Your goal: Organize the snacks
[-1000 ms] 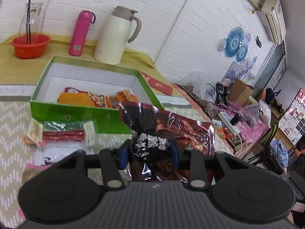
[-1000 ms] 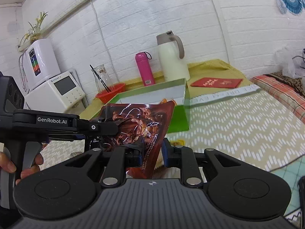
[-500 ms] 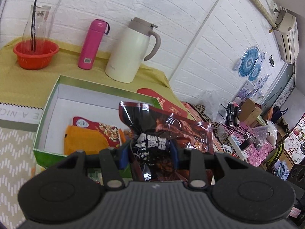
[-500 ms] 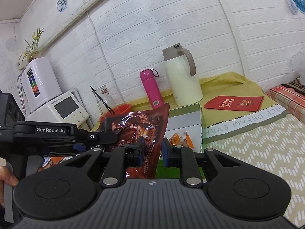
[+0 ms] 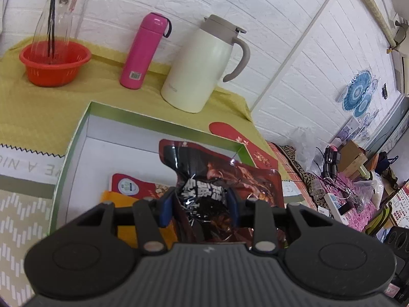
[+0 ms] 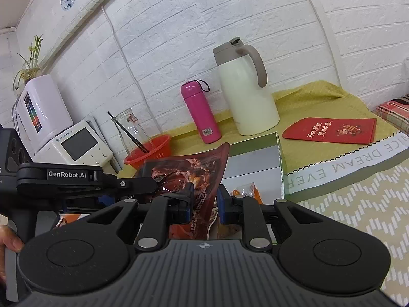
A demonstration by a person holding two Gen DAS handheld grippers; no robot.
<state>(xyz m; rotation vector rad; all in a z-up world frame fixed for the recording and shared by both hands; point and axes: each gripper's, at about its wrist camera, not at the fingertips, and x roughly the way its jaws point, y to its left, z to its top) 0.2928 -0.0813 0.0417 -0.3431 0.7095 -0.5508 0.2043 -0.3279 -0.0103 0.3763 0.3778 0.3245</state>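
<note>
A dark red foil snack bag (image 5: 242, 179) hangs over the open green box (image 5: 153, 125), and both grippers grip it. My left gripper (image 5: 200, 202) is shut on its crumpled black-printed middle. In the right wrist view the same bag (image 6: 189, 171) stands upright between the blue pads of my right gripper (image 6: 204, 199), which is shut on its lower edge. The left gripper's black finger (image 6: 138, 184) reaches onto the bag from the left. Inside the white-lined box lie a red nut packet (image 5: 133, 186) and an orange packet (image 5: 122, 204).
Behind the box on the yellow cloth stand a cream jug (image 5: 202, 64), a pink flask (image 5: 143, 51) and a red bowl (image 5: 55, 61) holding a glass carafe. A red envelope (image 6: 332, 130) lies to the right. White appliances (image 6: 76, 143) sit at the left, and a hand (image 6: 7, 240) shows there.
Both grippers have carried the bag forward from the front of the table to over the green box. The loose snacks in front of the box have dropped out of view.
</note>
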